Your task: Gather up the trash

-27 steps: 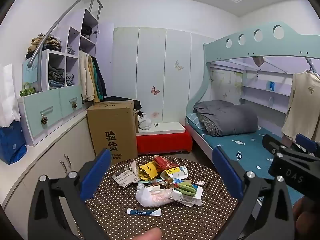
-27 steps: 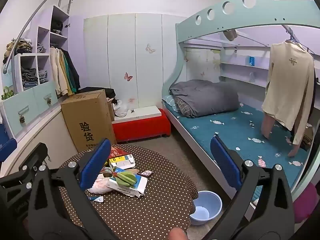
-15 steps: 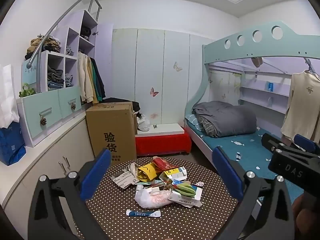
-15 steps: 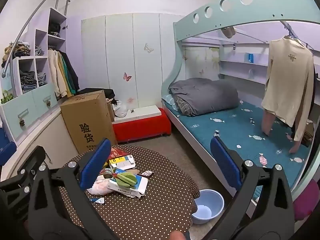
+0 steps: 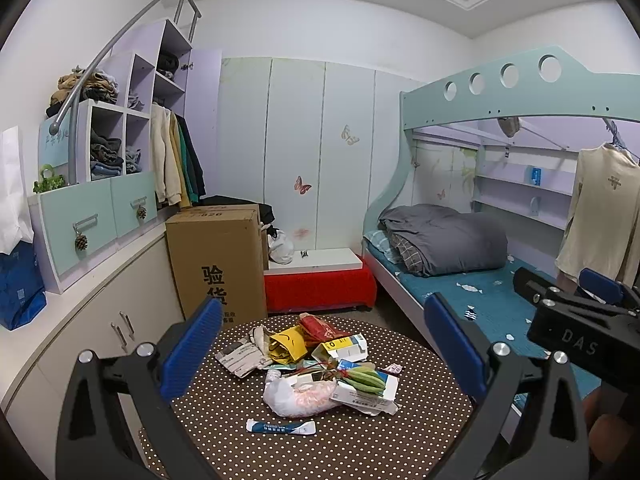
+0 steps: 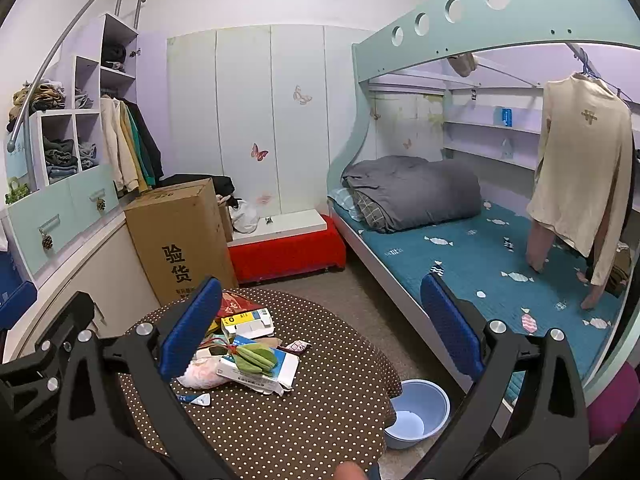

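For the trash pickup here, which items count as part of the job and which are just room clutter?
Job: trash pile on the dotted table; blue-and-white sachet; white plastic bag; blue basin on the floor, possibly the bin.

Clutter: cardboard box; grey quilt; hanging shirt.

The left gripper (image 5: 320, 352) hangs above the polka-dot worktop (image 5: 360, 452), jaws wide apart and empty. Between them lies a trash pile (image 5: 320, 364): crumpled wrappers, a white bag (image 5: 298, 398), a small carton (image 5: 340, 350). A blue-and-white sachet (image 5: 280, 427) lies nearer, apart.
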Demonstrator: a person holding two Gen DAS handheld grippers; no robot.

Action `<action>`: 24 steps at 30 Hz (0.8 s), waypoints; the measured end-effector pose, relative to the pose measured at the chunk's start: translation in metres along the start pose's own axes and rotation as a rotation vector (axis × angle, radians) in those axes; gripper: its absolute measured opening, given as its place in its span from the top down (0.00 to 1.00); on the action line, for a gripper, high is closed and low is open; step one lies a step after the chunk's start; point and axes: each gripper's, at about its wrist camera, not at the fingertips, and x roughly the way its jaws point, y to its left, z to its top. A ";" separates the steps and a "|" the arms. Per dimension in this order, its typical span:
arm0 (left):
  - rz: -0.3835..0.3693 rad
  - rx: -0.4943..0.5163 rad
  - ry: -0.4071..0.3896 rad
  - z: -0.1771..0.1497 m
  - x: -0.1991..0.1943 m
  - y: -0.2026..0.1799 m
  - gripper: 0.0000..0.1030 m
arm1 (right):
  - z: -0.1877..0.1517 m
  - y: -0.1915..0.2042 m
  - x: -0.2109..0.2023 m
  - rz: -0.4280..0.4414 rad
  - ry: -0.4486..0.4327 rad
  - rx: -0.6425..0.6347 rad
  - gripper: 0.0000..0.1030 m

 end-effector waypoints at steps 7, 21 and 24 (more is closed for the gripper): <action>0.007 -0.002 0.006 -0.001 0.001 0.002 0.04 | 0.001 0.005 0.001 0.005 -0.002 -0.007 0.06; 0.014 -0.014 0.018 -0.005 0.007 0.009 0.04 | -0.001 0.010 0.005 0.017 0.002 -0.019 0.06; 0.013 -0.018 0.026 -0.008 0.010 0.012 0.04 | -0.002 0.011 0.008 0.016 0.008 -0.020 0.06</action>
